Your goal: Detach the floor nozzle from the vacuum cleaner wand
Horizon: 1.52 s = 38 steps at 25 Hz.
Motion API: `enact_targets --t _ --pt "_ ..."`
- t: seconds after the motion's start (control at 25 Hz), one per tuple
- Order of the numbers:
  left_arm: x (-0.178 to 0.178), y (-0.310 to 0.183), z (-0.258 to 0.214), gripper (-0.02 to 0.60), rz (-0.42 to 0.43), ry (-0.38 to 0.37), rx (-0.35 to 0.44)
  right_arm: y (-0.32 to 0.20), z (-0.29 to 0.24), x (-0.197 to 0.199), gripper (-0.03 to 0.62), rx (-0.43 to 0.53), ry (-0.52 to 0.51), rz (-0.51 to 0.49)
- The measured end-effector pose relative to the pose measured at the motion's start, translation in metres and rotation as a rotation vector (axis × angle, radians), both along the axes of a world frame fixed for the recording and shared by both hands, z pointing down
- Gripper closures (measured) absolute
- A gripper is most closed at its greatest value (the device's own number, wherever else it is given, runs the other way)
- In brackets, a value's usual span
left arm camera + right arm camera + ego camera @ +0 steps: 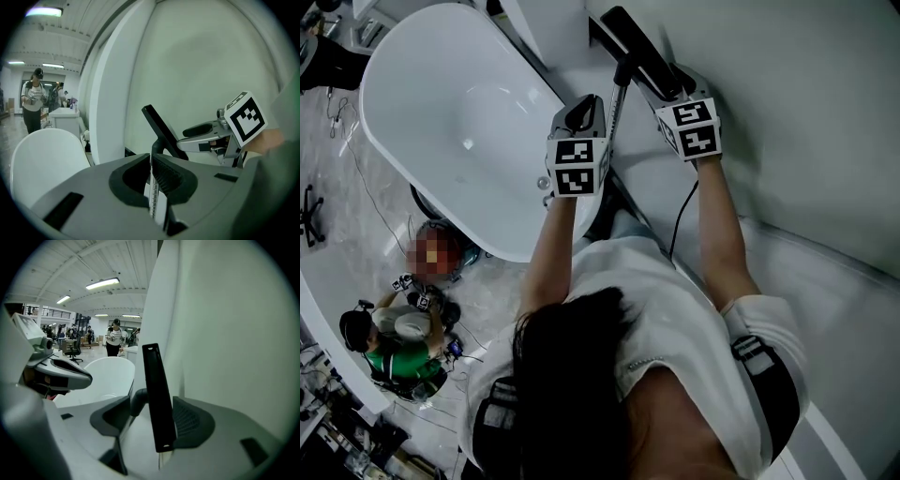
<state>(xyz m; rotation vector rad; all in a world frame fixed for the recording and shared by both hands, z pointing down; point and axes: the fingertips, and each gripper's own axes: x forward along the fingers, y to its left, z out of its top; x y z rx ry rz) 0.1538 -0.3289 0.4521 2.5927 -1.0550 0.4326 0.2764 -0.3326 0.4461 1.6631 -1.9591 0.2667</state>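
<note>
Black nozzle [158,399] stands between right gripper's [151,423] parted jaws.

Head camera looks down — gripper cameras (close) share the floor nozzle [158,394].

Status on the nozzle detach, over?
Left gripper shut on wand. Right gripper open, astride floor nozzle. Nozzle not yet off. Bathtub close on the left.

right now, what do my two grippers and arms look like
Both the left gripper and right gripper are matte grey shells with dark, ribbed fingers. Each carries a white cube printed with black square markers. A thin black cable trails from the right one. The arms are bare below short white sleeves.
</note>
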Motion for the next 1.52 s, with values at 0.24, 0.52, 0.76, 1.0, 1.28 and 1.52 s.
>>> enact_targets --t 0.24,0.52,0.76,1.0,1.28,1.52 --pt "0.009 -0.011 0.011 0.577 -0.018 -0.002 -0.01 -0.019 0.018 0.009 0.309 -0.045 0.034 -0.039" --pt "0.015 -0.024 0.02 0.577 -0.048 -0.012 -0.022 -0.036 0.04 0.016 0.305 -0.105 0.063 -0.087" --pt "0.014 -0.029 0.03 0.575 -0.064 -0.021 -0.043 -0.045 0.058 0.021 0.305 -0.151 0.127 -0.104" --pt "0.012 -0.036 0.036 0.575 -0.077 -0.043 -0.049 -0.056 0.071 0.024 0.306 -0.175 0.149 -0.111" --pt "0.013 -0.042 0.039 0.575 -0.087 -0.046 -0.07 -0.067 0.079 0.028 0.306 -0.212 0.184 -0.128" --pt "0.018 -0.031 0.048 0.575 -0.056 -0.07 -0.086 -0.061 0.084 0.023 0.369 -0.222 0.19 -0.129"
